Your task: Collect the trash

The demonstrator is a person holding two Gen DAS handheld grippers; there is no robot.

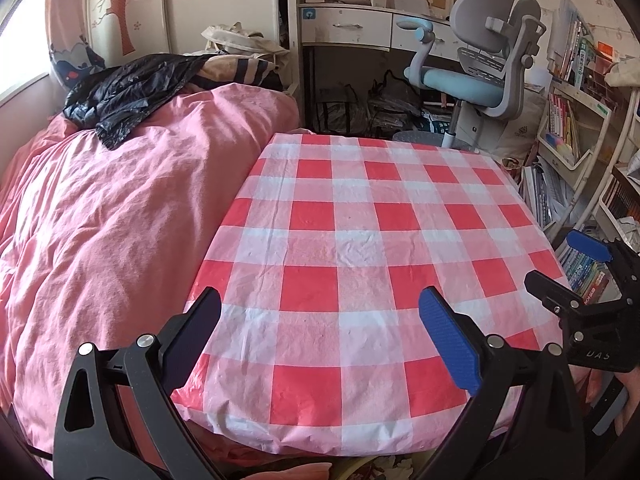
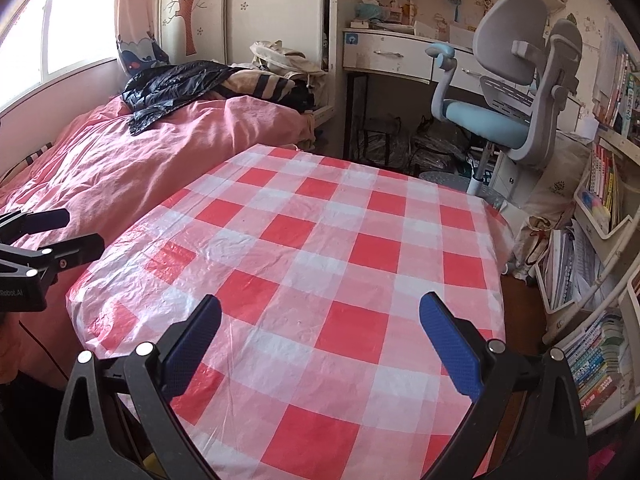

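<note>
Both grippers are hovering over the near edge of the surface [image 1: 360,220], which is wearing a red-and-white checked plastic cloth. The left gripper [image 1: 320,332] is spreading its jaws wide with nothing between them, sitting over the near left corner. The right gripper [image 2: 320,340] is also gaping wide and carrying nothing, sitting over the near right part of the surface. In the left wrist view the right gripper [image 1: 568,264] is showing at the right edge of the surface; in the right wrist view the left gripper [image 2: 60,236] is showing at the left edge, over the bed.

No loose trash is showing on the checked cloth in either view. The only trash-like thing is a black plastic bag [image 1: 124,92] lying crumpled on the pink duvet [image 1: 120,220] of the bed, at the far end near the window wall, well apart from both grippers and off the surface's far left corner. Same bag [image 2: 172,88] is sitting far left in the right wrist view, ahead and left of the right gripper, partly lying over a striped beige cloth [image 2: 256,84].

Beyond the far edge a grey and blue desk chair [image 1: 480,68] is standing. Bookshelves [image 1: 572,128] are lining the right side.
</note>
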